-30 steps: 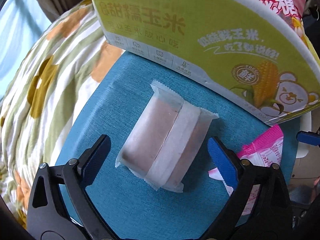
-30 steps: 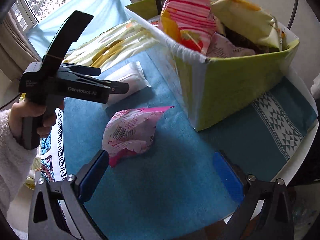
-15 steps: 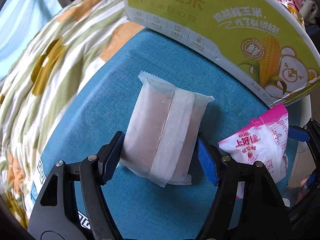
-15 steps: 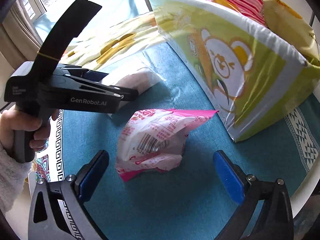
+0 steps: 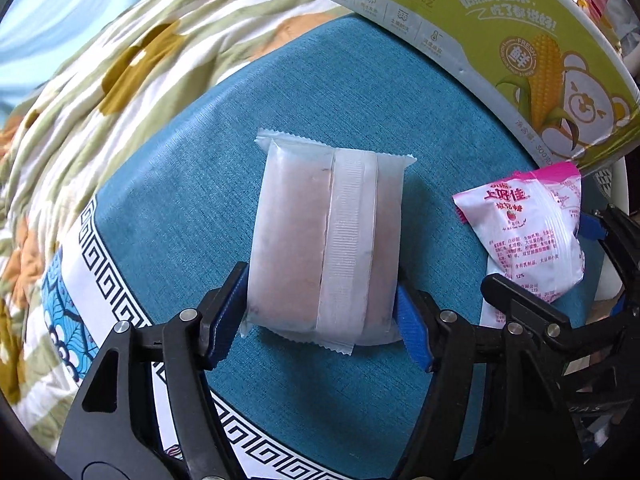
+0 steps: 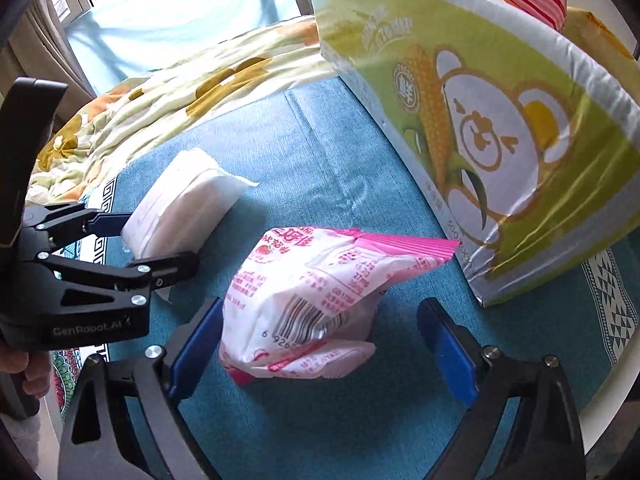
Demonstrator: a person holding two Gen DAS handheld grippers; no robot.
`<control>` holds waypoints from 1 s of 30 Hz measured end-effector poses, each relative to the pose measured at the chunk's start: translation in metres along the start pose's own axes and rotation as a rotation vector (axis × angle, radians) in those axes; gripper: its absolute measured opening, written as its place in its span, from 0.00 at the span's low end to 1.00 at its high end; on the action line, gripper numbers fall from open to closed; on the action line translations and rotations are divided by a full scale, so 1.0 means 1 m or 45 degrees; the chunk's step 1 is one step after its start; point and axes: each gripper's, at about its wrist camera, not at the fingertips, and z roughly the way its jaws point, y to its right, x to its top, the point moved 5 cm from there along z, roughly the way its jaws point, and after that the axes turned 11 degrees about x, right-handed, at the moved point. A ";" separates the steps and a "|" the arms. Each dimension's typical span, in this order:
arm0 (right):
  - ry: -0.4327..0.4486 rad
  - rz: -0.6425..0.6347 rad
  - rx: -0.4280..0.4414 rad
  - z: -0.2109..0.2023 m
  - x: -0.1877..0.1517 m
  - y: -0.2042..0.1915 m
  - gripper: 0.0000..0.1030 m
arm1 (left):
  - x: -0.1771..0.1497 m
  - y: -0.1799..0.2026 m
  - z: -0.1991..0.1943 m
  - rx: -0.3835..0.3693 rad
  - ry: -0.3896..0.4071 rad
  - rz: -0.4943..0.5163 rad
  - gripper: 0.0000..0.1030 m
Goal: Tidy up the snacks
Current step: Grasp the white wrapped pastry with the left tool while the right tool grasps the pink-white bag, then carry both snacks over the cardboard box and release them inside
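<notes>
- As our closing left gripper (image 5: 322, 312) clamps the white packet (image 5: 326, 244) mid-table (image 5: 192, 184), our right gripper (image 6: 320, 352) narrows, unclenched, around the pink bag (image 6: 316, 296).
- Next we judge: lift both into the green box (image 6: 500, 152).

The round table's cloth (image 5: 328, 96) is teal with a white border carrying a black Greek-key pattern. The frosted white snack packet (image 5: 324, 236) shows pinkish filling, the crinkled snack bag (image 6: 316, 292) is white with pink print and edges, and the lime-green cardboard box (image 6: 492, 120) bears a white bear and yellow corn. The bedspread (image 5: 120, 64) is cream, striped green with mustard blotches.
</notes>
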 end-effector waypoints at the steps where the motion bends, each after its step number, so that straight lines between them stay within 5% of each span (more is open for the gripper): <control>1: 0.001 0.005 0.003 0.001 0.001 0.001 0.88 | 0.002 0.000 0.001 -0.004 0.002 -0.015 0.63; 14: -0.018 0.010 -0.010 0.008 0.004 0.000 0.66 | 0.002 0.003 -0.004 0.000 0.037 0.013 0.59; 20: -0.025 -0.043 -0.015 0.009 0.008 -0.003 0.51 | -0.015 -0.011 -0.009 -0.015 0.030 -0.085 0.58; 30: 0.053 -0.149 0.084 -0.027 0.020 -0.031 0.48 | -0.028 -0.044 -0.074 -0.028 0.140 -0.333 0.58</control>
